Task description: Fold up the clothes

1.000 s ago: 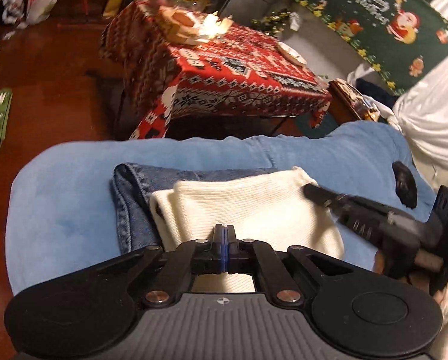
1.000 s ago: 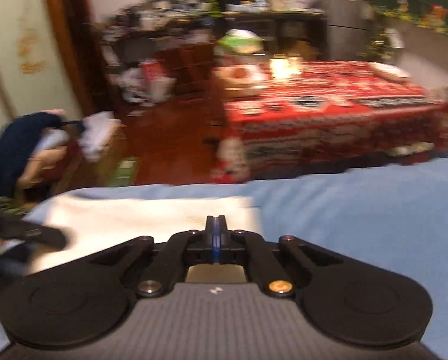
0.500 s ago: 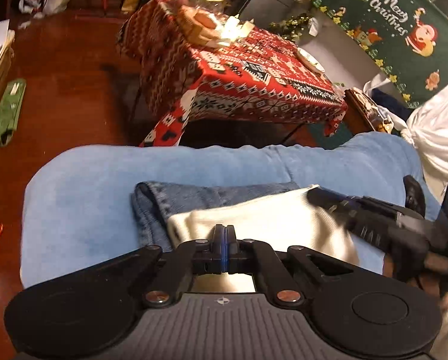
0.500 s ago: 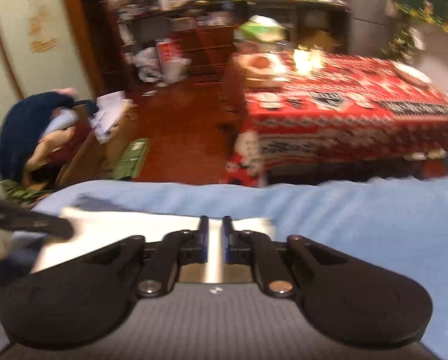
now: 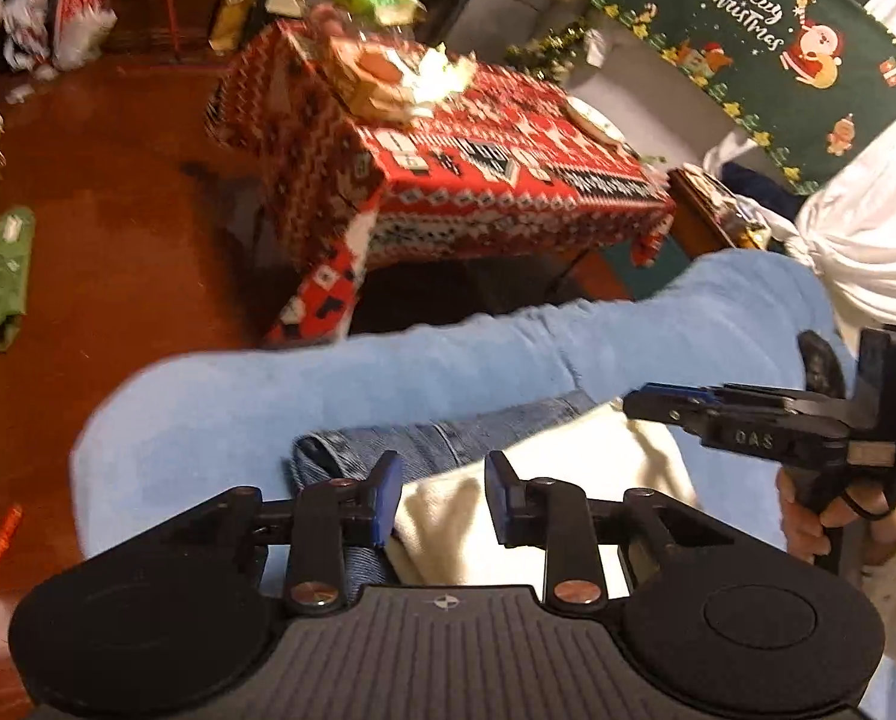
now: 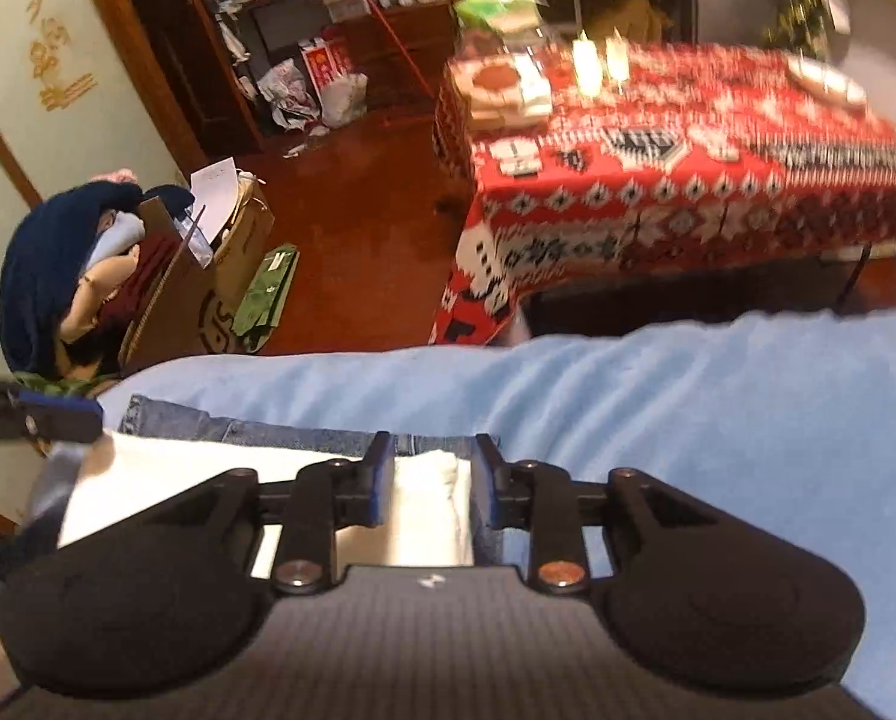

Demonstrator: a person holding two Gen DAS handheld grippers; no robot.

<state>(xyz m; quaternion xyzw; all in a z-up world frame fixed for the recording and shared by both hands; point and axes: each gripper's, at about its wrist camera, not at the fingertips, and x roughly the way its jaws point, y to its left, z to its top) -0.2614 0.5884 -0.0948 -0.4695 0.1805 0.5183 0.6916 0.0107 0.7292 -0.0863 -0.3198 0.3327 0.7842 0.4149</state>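
Cream sweater (image 5: pixel 544 504) beneath "OAS"-marked right gripper (image 5: pixel 658 405)

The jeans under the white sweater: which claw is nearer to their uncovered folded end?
Left. The left claw is open right beside the jeans, at their uncovered folded end. The right claw is open over the white sweater's other end, farther away.

Folded cream knit garment (image 5: pixel 544 480) lying flat on folded blue jeans (image 5: pixel 423 444), both on light-blue blanket (image 5: pixel 327 384)
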